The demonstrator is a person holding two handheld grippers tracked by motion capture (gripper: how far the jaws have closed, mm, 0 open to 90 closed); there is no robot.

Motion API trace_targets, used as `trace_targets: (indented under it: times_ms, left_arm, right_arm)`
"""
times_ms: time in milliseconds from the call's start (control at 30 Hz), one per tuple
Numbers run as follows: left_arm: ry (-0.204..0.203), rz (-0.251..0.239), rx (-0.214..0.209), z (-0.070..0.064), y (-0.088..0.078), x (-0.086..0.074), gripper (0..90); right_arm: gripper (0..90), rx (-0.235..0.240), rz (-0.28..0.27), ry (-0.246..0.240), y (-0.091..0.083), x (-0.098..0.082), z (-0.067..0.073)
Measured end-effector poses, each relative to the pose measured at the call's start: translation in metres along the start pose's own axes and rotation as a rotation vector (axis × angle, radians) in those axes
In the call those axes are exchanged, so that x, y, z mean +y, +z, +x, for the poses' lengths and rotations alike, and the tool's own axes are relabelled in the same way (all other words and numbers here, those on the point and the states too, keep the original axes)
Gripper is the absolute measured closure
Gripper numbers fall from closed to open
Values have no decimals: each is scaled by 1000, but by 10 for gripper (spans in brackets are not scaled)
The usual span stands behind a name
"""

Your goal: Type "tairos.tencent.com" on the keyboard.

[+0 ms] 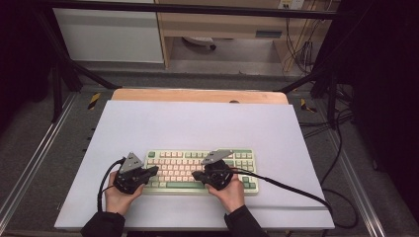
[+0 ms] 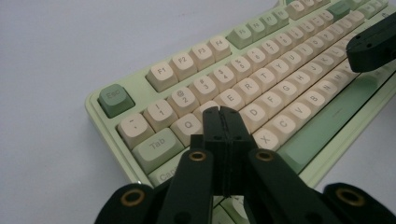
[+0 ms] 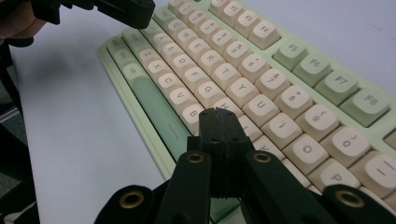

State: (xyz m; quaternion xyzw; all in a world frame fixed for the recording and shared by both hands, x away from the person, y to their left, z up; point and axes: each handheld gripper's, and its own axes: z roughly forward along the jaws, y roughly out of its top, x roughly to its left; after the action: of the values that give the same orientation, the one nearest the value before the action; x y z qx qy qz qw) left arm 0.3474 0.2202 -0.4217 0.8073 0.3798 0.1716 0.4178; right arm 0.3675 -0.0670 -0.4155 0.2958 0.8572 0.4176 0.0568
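Note:
A pale green keyboard [image 1: 197, 170] with cream keys lies near the front of the white mat. My left gripper [image 1: 154, 170] hovers over the keyboard's left end, jaws pressed together with nothing between them. In the left gripper view its tip [image 2: 220, 112] sits above the keyboard [image 2: 261, 79], over the keys between W and S. My right gripper [image 1: 195, 175] is shut too, over the middle of the bottom rows. In the right gripper view its tip [image 3: 217, 114] hangs above the keyboard [image 3: 243, 70], near the B, H and N keys. Whether either tip touches a key is unclear.
The white mat [image 1: 197, 126] covers a wooden table [image 1: 197, 95] with bare room behind and beside the keyboard. Black cables [image 1: 291, 187] trail from both grippers toward the front edge. Metal frame bars and floor cables surround the table.

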Motion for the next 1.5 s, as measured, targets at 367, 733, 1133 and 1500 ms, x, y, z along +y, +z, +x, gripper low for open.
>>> trace_targets:
  times_ms: [367, 733, 1133, 1500]
  left_arm:
    - [4, -1, -6, -4, 1, 1, 899]
    - [14, 1, -22, -10, 4, 4, 900]
    - [32, 11, -47, -21, 13, 9, 899]
    - [43, 30, -67, -32, 24, 11, 900]
  right_arm:
    - [900, -32, -11, 27, -22, -9, -14]
    - [900, -61, -17, 56, -40, -23, -26]
    - [900, -80, -20, 83, -56, -40, -37]
    - [900, -84, -30, 95, -62, -50, -42]
